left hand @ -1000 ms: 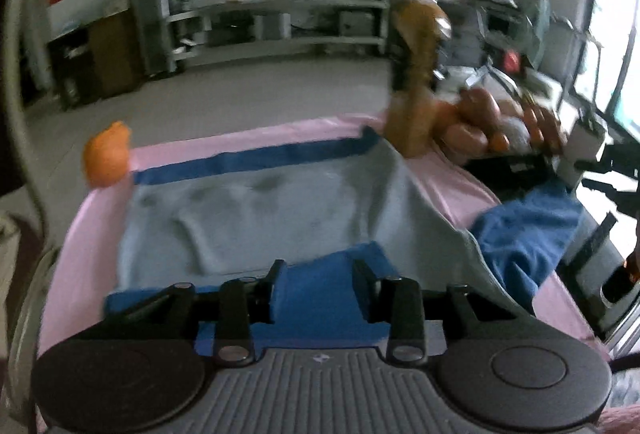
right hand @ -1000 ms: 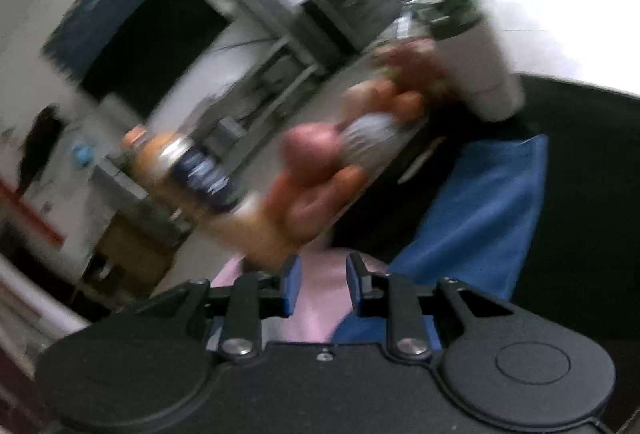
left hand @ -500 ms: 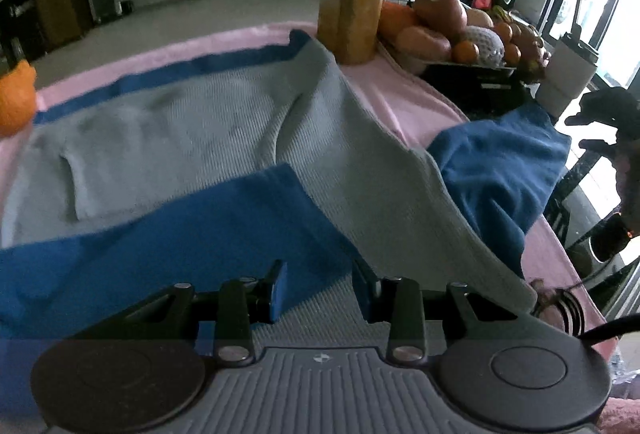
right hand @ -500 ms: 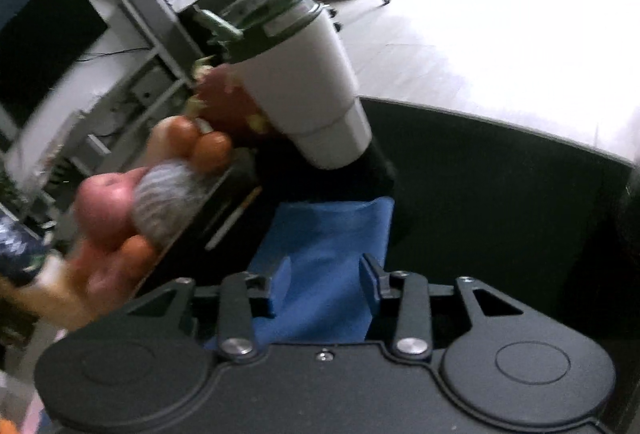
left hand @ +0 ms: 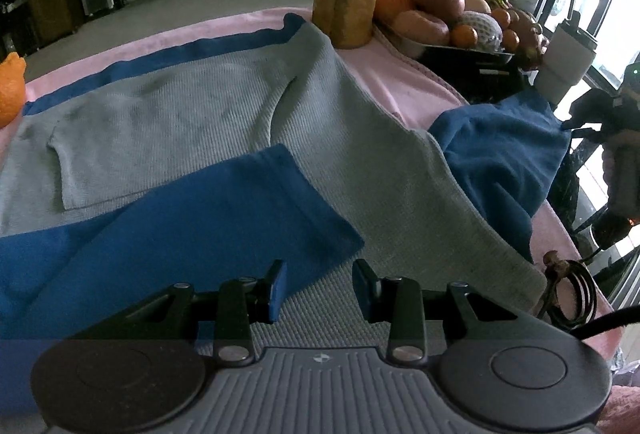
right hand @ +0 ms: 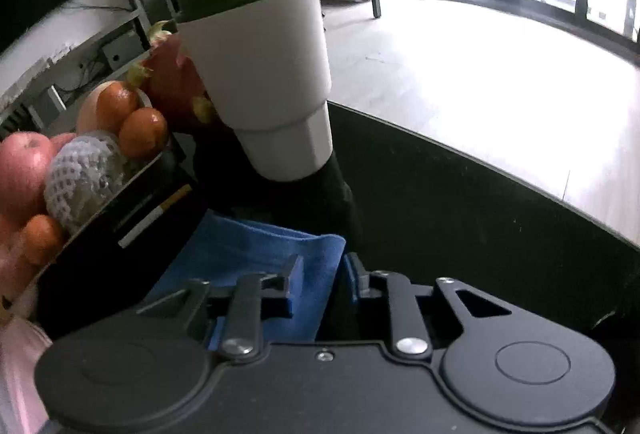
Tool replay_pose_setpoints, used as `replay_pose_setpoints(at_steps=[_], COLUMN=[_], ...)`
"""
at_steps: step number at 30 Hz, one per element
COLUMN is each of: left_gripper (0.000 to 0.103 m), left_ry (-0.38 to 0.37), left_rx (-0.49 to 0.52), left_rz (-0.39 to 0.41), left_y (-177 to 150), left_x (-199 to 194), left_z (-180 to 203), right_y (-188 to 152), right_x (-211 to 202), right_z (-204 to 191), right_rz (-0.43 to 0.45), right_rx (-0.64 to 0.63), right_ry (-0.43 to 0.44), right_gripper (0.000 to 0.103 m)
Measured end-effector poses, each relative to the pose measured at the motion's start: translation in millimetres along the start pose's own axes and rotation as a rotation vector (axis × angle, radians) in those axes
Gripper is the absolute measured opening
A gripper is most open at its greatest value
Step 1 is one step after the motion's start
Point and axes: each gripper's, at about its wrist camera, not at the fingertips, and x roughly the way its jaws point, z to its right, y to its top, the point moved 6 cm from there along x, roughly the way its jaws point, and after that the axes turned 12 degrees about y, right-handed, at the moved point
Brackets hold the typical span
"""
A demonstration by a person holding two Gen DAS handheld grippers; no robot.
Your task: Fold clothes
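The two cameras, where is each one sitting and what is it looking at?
Left wrist: on the left gripper, low over the grey-and-blue sweater, looking across the pink cloth; its open fingers show.
Right wrist: on the right gripper, facing the white tumbler; its fingers straddle the blue cuff.
Shared: tumbler, fruit tray, blue sleeve.

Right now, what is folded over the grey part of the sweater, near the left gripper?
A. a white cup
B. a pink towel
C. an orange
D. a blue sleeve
D: the blue sleeve lies across the grey sweater, just ahead of the open left gripper.
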Motion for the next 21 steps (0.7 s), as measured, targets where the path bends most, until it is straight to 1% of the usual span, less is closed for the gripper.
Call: replay_pose_setpoints(at_steps=[1, 3, 6, 7, 9, 11, 14, 16, 19, 21], left_gripper=[0.036, 0.036, 0.035, 0.035, 0.036, 0.036, 0.036, 0.036, 0.04, 0.04], left_ry=[0.0, -0.002, -0.004, -0.004, -0.006, -0.006, 0.006, 0.024, 0.065, 0.1], left_rx=[-0.002, -0.007, -0.014, -0.017, -0.022, -0.028, -0.047, -0.059, -0.083, -0.111], left_rz=[0.008, 0.03, 0.062, 0.073, 0.095, 0.122, 0.174, 0.203, 0.235, 0.25], left_y=[0, 2, 4, 5, 7, 8, 4, 1, -8, -17], left_x=[-4, -14, -29, -34, -45, -59, -92, -112, -138, -147], left_z=[-2, -6, -12, -15, -19, -27, -57, -82, -129, -166], right_y=[-1, -2, 4, 8, 16, 20, 17, 4, -44, -78], right_x=[1, 0, -13, -24, -53, -95, -164, -208, -232, -246], right_z=[-1, -4, -11, -17, -35, -62, -107, -143, -197, -233], right_rz=[0.002, 0.005, 0.037, 0.058, 0.113, 0.173, 0.252, 0.28, 0.211, 0.158], right_rx=[-0.018, -0.047, -0.035, -0.034, -0.043, -0.063, -0.094, -0.152, -0.241, -0.298], right_ry=[-0.005, -0.008, 0.006, 0.024, 0.075, 0.152, 0.279, 0.362, 0.45, 0.506], right_gripper=[0.007, 0.004, 0.003, 0.003, 0.003, 0.003, 0.003, 0.003, 0.003, 0.003])
